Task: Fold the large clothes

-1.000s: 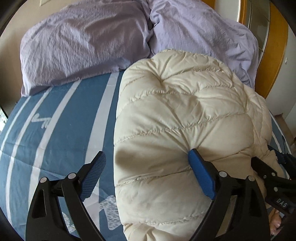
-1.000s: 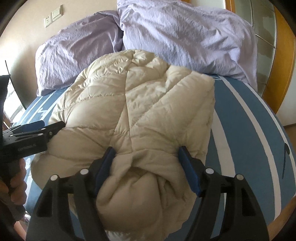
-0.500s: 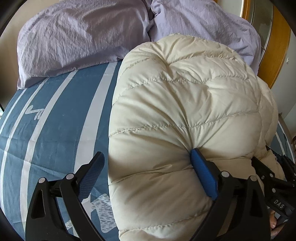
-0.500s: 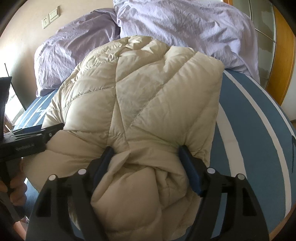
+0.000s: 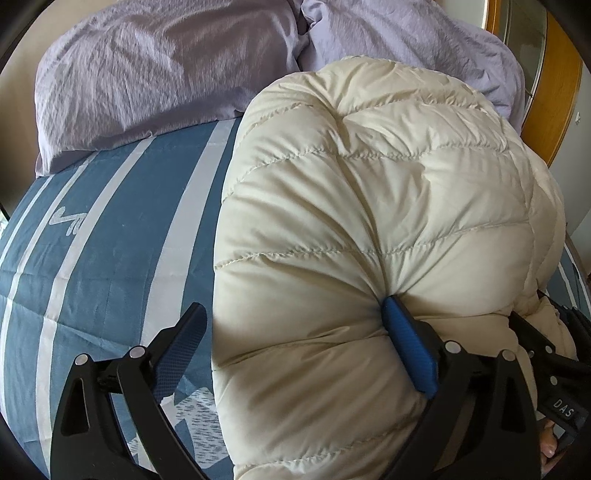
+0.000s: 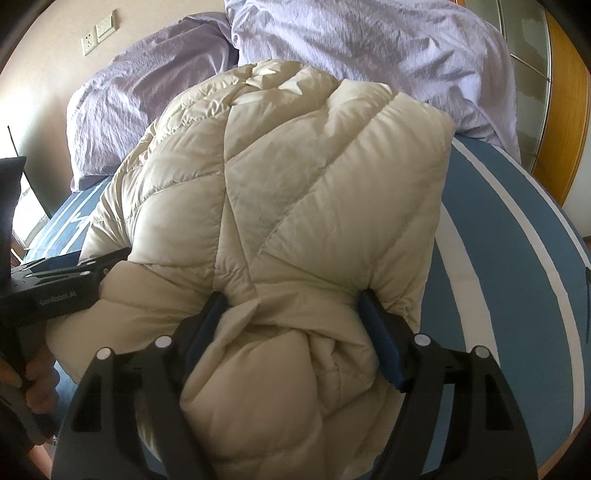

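A cream quilted puffer jacket (image 5: pixel 369 206) lies bunched on the blue striped bed (image 5: pixel 103 266). It fills the middle of the right wrist view (image 6: pixel 295 192). My left gripper (image 5: pixel 295 332) is wide open; its right finger (image 5: pixel 406 350) presses into the jacket's near edge and its left finger (image 5: pixel 181 347) hangs free over the bedsheet. My right gripper (image 6: pixel 291 317) has both fingers around a thick bundle of the jacket's near end. The left gripper's body shows at the left of the right wrist view (image 6: pixel 55 291).
Two lilac pillows (image 5: pixel 155 74) (image 6: pixel 369 48) lie at the head of the bed behind the jacket. A wooden door frame (image 5: pixel 557 85) stands at the right. The bed (image 6: pixel 517 236) has blue and white stripes. A wall socket (image 6: pixel 98 31) is at upper left.
Both grippers have pushed forward toward the pillows with the jacket's near edge, so the jacket has bulged up and fills more of both views. The jaws' opening has not changed.
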